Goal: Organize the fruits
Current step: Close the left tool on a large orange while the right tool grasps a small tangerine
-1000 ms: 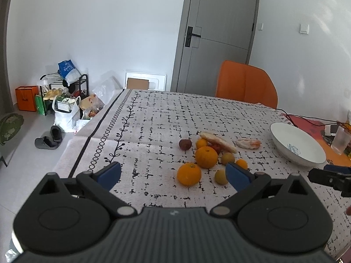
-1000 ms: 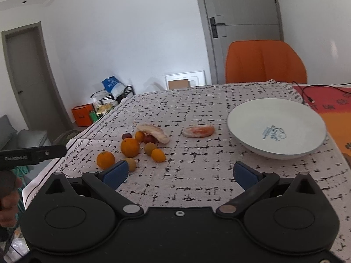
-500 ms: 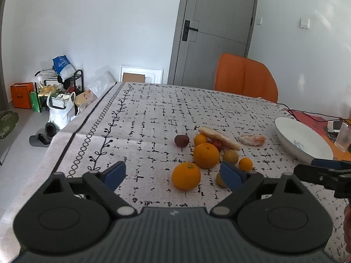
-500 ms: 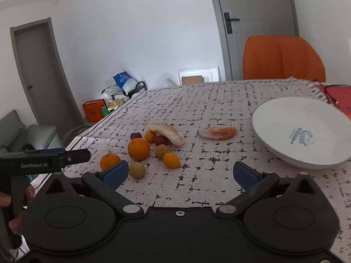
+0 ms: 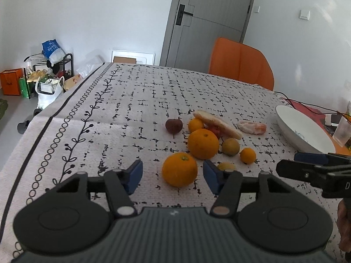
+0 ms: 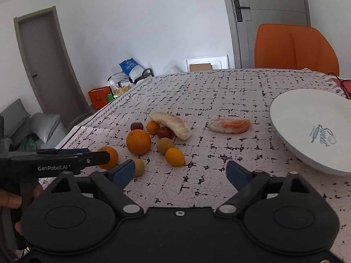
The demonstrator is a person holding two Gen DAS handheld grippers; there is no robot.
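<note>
Fruit lies clustered on the patterned tablecloth (image 5: 136, 109). The near orange (image 5: 179, 169) sits between the blue pads (image 5: 133, 176) of my left gripper (image 5: 172, 178). Its jaws are closing, with a gap still showing on both sides. Behind it are a larger orange (image 5: 203, 144), a dark red fruit (image 5: 173, 126) and a peeled citrus segment (image 5: 217, 123). My right gripper (image 6: 180, 173) hovers low with its jaws closing on nothing. A small orange (image 6: 174, 156) lies just ahead of it and a yellowish fruit (image 6: 138, 166) sits beside its left pad. The white bowl (image 6: 307, 118) stands to the right.
A second peeled segment (image 6: 229, 125) lies between the fruit and the bowl. An orange chair (image 5: 240, 65) stands at the table's far side. A clear cup (image 5: 342, 131) and cables are beyond the bowl. The table's left edge (image 5: 43, 114) drops to a cluttered floor.
Both grippers have come forward and lower toward the fruit. The left jaws have narrowed around the near orange. The right jaws have narrowed a little.
</note>
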